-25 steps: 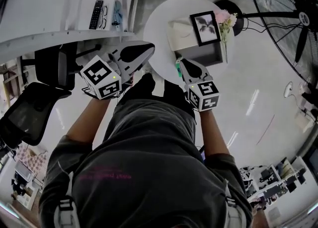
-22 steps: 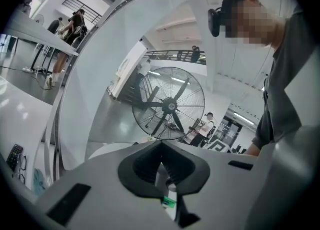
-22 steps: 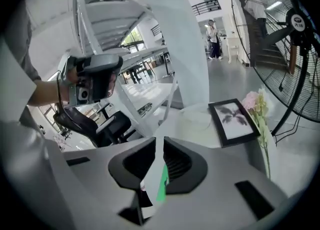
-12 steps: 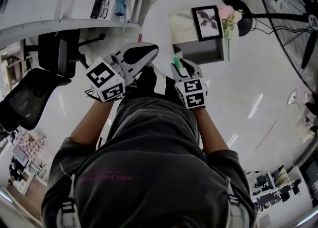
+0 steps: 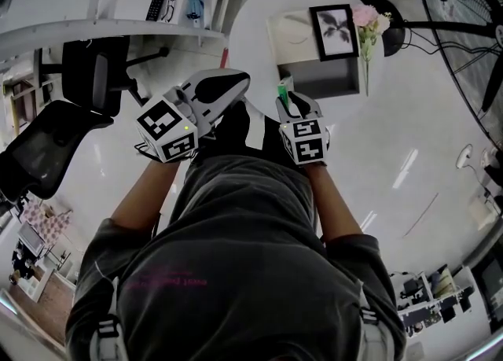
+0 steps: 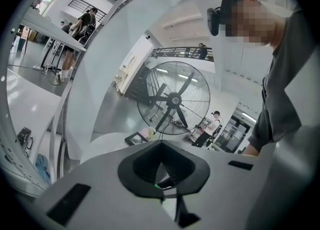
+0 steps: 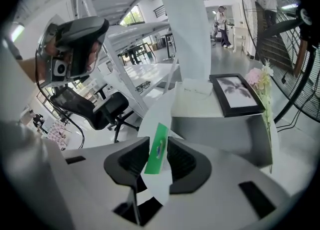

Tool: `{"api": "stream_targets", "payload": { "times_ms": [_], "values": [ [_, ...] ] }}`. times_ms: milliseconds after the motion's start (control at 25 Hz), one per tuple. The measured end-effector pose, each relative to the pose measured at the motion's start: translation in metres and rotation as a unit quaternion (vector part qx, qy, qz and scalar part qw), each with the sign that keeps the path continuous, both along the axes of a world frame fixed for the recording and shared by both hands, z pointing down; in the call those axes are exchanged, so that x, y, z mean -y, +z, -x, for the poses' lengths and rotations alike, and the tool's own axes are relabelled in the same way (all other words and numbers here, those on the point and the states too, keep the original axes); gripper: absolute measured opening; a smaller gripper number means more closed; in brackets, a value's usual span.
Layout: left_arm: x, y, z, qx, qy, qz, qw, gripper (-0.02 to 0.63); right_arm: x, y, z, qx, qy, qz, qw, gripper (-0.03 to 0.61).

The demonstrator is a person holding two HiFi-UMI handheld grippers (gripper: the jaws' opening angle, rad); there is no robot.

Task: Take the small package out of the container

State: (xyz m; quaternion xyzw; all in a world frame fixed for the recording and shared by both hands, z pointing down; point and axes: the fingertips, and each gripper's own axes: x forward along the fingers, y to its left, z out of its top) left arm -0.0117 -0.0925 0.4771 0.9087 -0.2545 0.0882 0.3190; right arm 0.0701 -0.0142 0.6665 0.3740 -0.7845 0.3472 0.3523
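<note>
A small green package (image 7: 157, 150) stands upright between the jaws of my right gripper (image 7: 159, 144), which are closing; a gap shows on its left side. In the head view the package (image 5: 280, 93) sticks out of the right gripper (image 5: 292, 101) at the near edge of the round white table (image 5: 255, 13). The grey open container (image 5: 326, 80) sits just beyond it, and in the right gripper view the container (image 7: 220, 134) is ahead and to the right. My left gripper (image 5: 228, 82) hovers to the left with its jaws together, the left gripper (image 6: 161, 146) holding nothing.
A framed picture (image 5: 336, 31) and pink flowers (image 5: 369, 17) stand at the container's far side. A black office chair (image 5: 86, 88) is on the left under a white desk (image 5: 78, 5). A large floor fan (image 5: 464, 21) stands at the right.
The right gripper has drawn back from the container toward my body and a little left, with the green package still at its tip. The left gripper has barely moved.
</note>
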Motion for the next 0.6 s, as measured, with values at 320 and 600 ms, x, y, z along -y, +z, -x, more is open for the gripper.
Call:
{"api": "stream_targets", "payload": {
  "times_ms": [320, 600],
  "values": [
    [-0.002, -0.004, 0.008, -0.003, 0.003, -0.004, 1.0000, 0.015, 0.003, -0.001, -0.013, -0.009, 0.037, 0.000, 0.999, 0.060],
    [0.001, -0.006, 0.009, -0.005, 0.011, -0.009, 0.9999, 0.015, 0.012, -0.002, -0.033, -0.013, 0.071, 0.002, 0.997, 0.029]
  ]
}}
